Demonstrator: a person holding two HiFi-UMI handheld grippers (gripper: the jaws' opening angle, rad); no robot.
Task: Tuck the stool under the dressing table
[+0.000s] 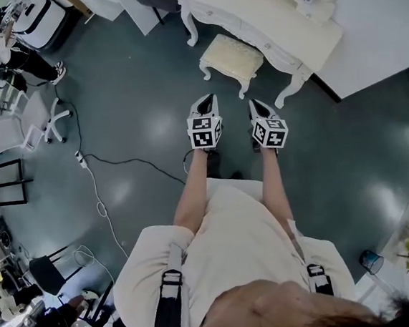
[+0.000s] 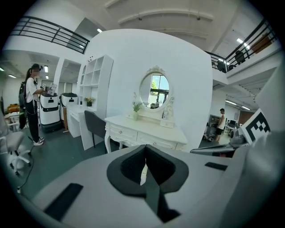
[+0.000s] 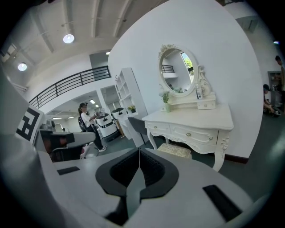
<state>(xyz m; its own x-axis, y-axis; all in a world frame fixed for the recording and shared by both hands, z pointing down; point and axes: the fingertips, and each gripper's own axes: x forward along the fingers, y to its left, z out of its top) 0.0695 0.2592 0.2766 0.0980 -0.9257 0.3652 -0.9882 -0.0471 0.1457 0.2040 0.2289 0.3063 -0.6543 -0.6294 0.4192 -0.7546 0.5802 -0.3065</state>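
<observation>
— Found the stool (image 1: 230,57)?

— Yes. Sitting out in front of the dressing table (image 1: 263,24), between its two front legs, mostly not under it (maybe just the far edge tucked in, hard to tell).

— And the left gripper (image 1: 204,103)?

— Pinched together, holding nothing. Hanging well out from the table, on the near side of the stool, not touching it.

— Same for the right gripper (image 1: 256,107)?

— Same. Closed up, empty, just beside the left one, pointing at the table.

— So, which step?

— Looks like the very start: getting close. No pushing yet, by the look of things.

— What next, then?

— Probably going nearer to the table and down low to the stool. Then either opening up to grab the near edge of the seat, or just pressing on it with both. Pushing straight toward the table, in the middle between the legs, so as not to bump one. Going slow, to keep from tipping.
</observation>
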